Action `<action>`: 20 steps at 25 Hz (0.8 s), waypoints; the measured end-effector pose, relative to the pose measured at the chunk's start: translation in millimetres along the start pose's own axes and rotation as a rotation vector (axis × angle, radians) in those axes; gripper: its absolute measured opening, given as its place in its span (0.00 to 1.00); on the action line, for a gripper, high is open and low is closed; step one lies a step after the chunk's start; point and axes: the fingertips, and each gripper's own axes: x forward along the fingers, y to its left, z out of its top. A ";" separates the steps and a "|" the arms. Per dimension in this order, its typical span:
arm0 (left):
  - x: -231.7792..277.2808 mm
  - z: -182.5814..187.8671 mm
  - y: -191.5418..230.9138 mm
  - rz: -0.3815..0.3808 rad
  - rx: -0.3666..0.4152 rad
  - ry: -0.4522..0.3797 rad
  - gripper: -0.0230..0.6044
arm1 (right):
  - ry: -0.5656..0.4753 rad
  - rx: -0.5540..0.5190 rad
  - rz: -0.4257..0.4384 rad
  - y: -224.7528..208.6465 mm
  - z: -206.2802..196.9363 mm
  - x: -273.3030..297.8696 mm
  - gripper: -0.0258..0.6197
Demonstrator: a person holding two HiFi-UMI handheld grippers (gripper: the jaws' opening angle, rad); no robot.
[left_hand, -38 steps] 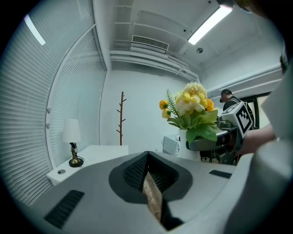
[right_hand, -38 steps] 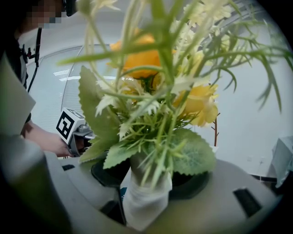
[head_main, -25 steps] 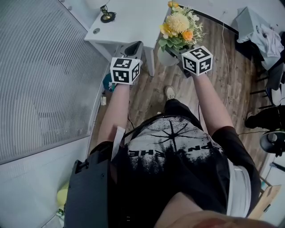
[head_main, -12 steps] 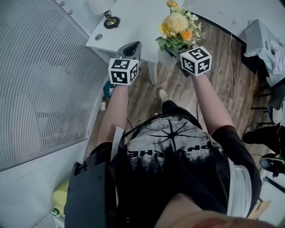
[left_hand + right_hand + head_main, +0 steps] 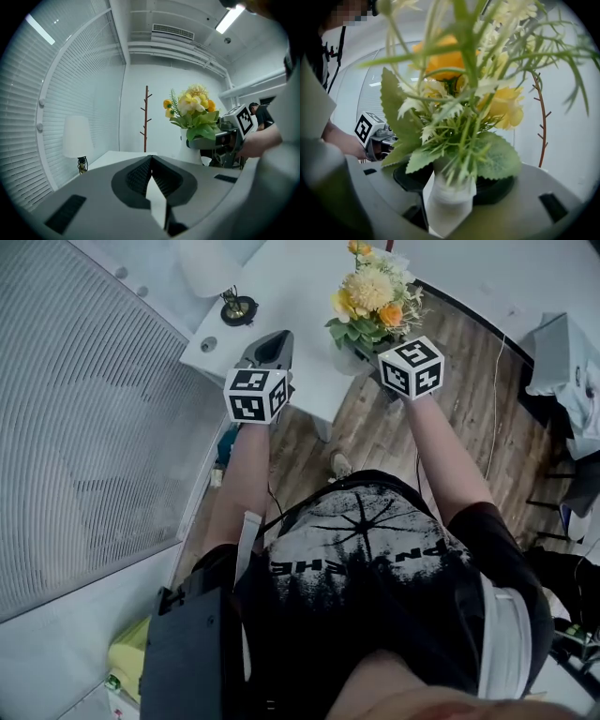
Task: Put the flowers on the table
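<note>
Flowers (image 5: 375, 289) carried toward table (image 5: 281, 296), one vase (image 5: 449, 199)

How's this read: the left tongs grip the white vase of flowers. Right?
Wrong side. The right tongs grip the white vase of flowers; the right gripper view shows its neck between them. The left tongs are shut, empty.
</note>
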 end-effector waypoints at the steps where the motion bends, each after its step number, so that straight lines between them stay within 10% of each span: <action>1: 6.5 2.5 1.8 0.007 -0.001 0.002 0.06 | 0.003 -0.001 0.012 -5.7 1.0 4.8 0.44; 20: 84.8 -28.5 78.8 0.121 -0.050 0.119 0.06 | 0.017 -0.003 0.151 -70.3 -10.3 113.7 0.44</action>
